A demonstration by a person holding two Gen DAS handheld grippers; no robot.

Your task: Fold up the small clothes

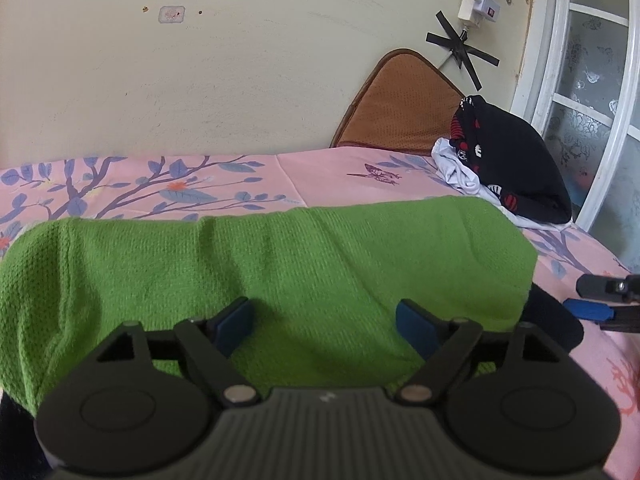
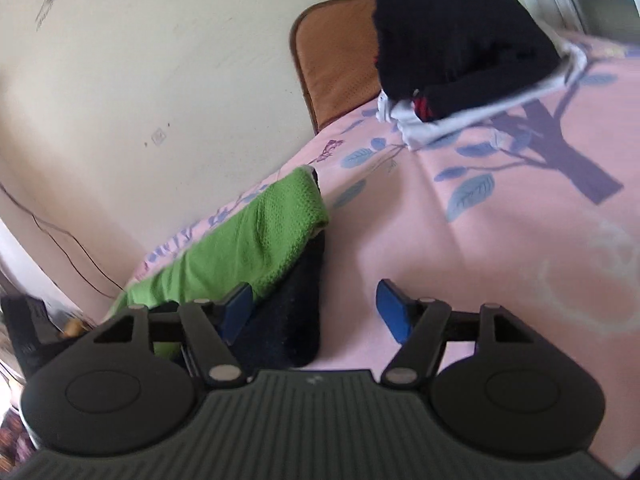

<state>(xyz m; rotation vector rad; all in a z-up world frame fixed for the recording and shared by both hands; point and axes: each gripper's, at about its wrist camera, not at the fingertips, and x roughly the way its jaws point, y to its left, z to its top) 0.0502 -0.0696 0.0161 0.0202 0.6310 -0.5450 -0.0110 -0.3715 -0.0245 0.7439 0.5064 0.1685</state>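
Two grippers: we see both with jaws spread and nothing pinched between the pads.
Left gripper (image 1: 324,320): bottom centre of the left wrist view, released; blue pads (image 1: 234,326) sit apart over the green cloth, and we cannot tell if they touch it.
Right gripper (image 2: 316,308): bottom centre of the right wrist view, released; its left pad sits in front of the edge of the green cloth and the dark cloth, its right pad over bare sheet. It also shows at the right edge of the left wrist view.
Green cloth (image 1: 280,264): knitted, lying across the middle of the left wrist view in a wide band; in the right wrist view it runs from left of centre down towards the lower left.
Dark cloth (image 2: 296,312): black, fuzzy, lying under the green cloth; we see it poking out at the green cloth's right end.
Bedsheet (image 1: 320,168): pink with blue leaf and branch print; both cloths lie on it.
Clothes pile (image 1: 512,160): black, white and red-patterned items heaped at the right of the left wrist view, well apart from the green cloth.
Cushion (image 1: 400,108): brown, leaning on the wall behind the pile.
Wall (image 1: 240,60): pale, with black tape crossed at upper right near a white power strip (image 1: 480,4).
Window (image 1: 592,92): white frame, right edge.
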